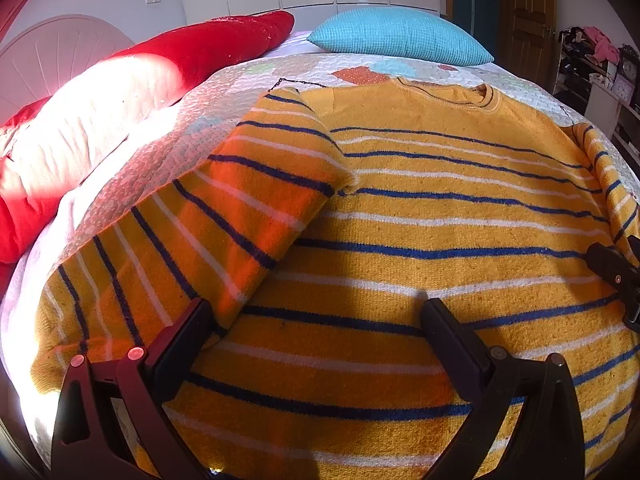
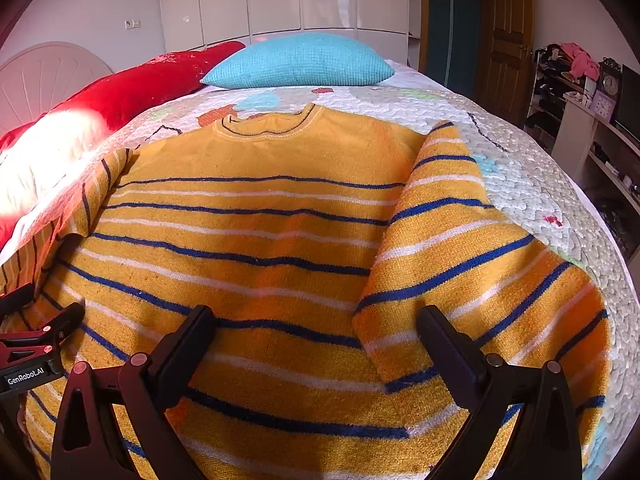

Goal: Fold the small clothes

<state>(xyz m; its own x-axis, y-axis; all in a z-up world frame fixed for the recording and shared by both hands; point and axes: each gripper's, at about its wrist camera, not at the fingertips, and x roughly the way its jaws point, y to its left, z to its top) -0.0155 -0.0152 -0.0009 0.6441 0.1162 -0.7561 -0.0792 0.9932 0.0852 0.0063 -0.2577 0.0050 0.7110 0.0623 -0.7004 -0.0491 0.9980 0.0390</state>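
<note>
A yellow sweater (image 1: 440, 208) with blue and white stripes lies flat on the quilted bed, collar at the far end; it also shows in the right wrist view (image 2: 260, 232). Its left sleeve (image 1: 256, 208) is folded inward over the body. Its right sleeve (image 2: 452, 248) is folded inward too. My left gripper (image 1: 316, 316) is open and empty, hovering over the sweater's lower left, one finger by the left sleeve's end. My right gripper (image 2: 316, 324) is open and empty over the lower right, by the right sleeve's end. Each gripper shows at the edge of the other's view.
A patterned white quilt (image 2: 520, 176) covers the bed. A turquoise pillow (image 2: 300, 60) and a red pillow (image 1: 200, 52) lie at the far side. Shelves with clutter (image 2: 580, 92) and a wooden door (image 2: 508, 28) stand to the right.
</note>
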